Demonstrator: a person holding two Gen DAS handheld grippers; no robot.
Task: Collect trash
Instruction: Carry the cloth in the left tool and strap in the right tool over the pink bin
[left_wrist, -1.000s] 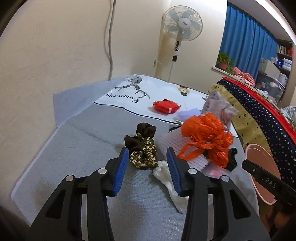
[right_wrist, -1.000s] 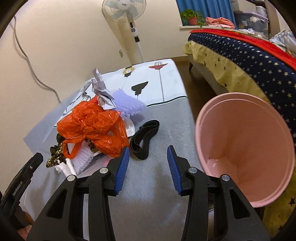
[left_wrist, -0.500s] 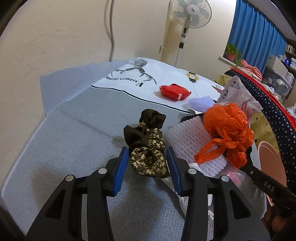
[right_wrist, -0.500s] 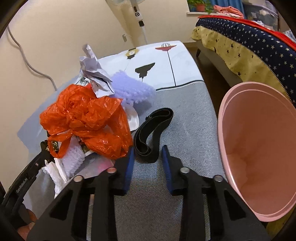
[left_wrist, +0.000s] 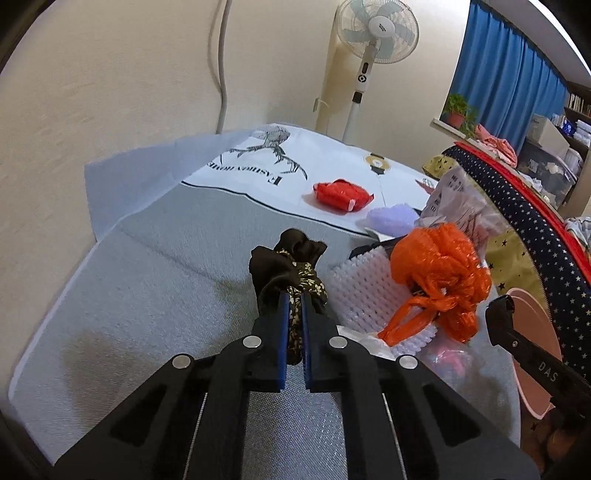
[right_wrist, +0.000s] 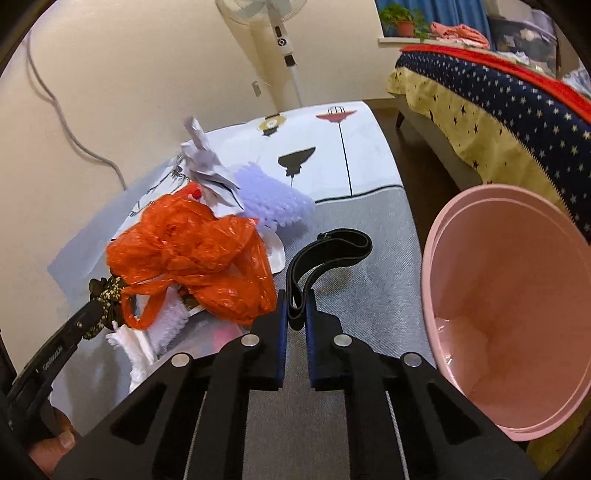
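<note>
Blue-padded left tongs (left_wrist: 292, 325) have just closed, pinching the brown cloth (left_wrist: 291, 266); right tongs (right_wrist: 295, 321) likewise pinch the black strap (right_wrist: 328, 247); both items are ready for the pink bin (right_wrist: 517, 332).

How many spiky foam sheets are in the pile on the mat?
2. A white spiky foam sheet lies under the orange plastic bag; a lavender one sits beyond it beside the crumpled paper. More may be hidden.
</note>
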